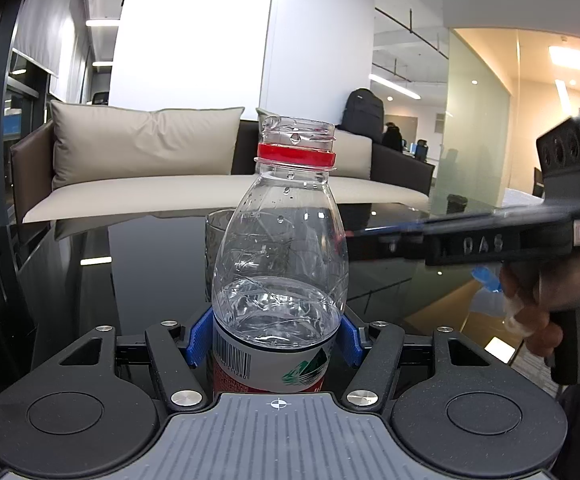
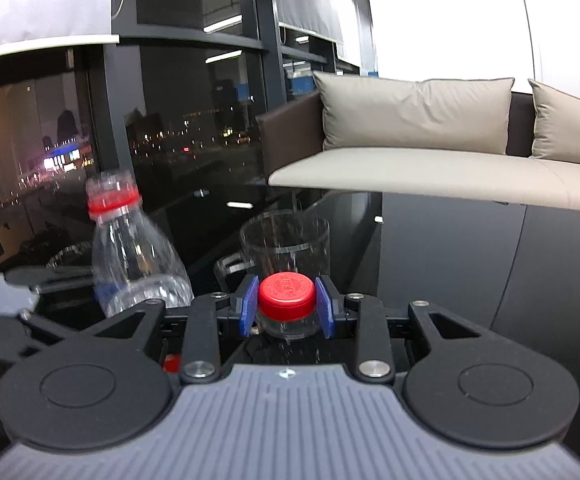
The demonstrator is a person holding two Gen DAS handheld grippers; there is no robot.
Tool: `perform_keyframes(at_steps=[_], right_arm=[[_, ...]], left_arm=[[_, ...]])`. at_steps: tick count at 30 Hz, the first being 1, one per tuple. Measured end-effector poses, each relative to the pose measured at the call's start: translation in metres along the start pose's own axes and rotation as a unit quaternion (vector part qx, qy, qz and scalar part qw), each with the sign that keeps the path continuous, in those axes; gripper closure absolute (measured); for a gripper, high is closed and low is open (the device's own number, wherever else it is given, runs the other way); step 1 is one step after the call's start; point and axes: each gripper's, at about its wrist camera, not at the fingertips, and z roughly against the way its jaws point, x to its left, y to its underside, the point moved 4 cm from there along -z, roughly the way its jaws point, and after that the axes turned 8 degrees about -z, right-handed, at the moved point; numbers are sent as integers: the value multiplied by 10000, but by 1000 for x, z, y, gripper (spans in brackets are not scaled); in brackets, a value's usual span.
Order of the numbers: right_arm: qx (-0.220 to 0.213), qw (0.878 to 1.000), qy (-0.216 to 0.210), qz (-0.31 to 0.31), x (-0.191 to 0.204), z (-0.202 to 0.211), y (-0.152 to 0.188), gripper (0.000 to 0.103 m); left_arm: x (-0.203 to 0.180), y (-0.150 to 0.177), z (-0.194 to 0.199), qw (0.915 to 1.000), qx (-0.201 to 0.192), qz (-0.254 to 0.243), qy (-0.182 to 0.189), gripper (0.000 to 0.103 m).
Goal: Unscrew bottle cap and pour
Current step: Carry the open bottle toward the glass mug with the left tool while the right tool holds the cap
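Note:
A clear plastic water bottle (image 1: 280,264) with a red neck ring stands upright, open at the top and about half full. My left gripper (image 1: 274,338) is shut on the bottle's body at the label. The bottle also shows in the right wrist view (image 2: 130,256), at left. My right gripper (image 2: 287,306) is shut on the red bottle cap (image 2: 286,290), held off the bottle. An empty clear glass mug (image 2: 286,248) stands on the black table just behind the cap. In the left wrist view the mug (image 1: 216,248) is partly hidden behind the bottle.
The glossy black table (image 2: 449,264) runs to a beige sofa (image 2: 429,168) with cushions at its far edge. The right gripper's body and the hand holding it (image 1: 545,264) cross the right side of the left wrist view. Dark windows stand at left.

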Motion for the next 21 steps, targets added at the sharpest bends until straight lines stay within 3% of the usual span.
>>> perform_keyframes(at_steps=[9,21], right_arm=[[488,9986,219,-24,-4,-15,25,70],[827,9959,367,-86,-10,-30,32,70]], left_arm=[[1,0,0,10000,14,6,-10,45],[4,-3,0,10000,26,18,-10,45]])
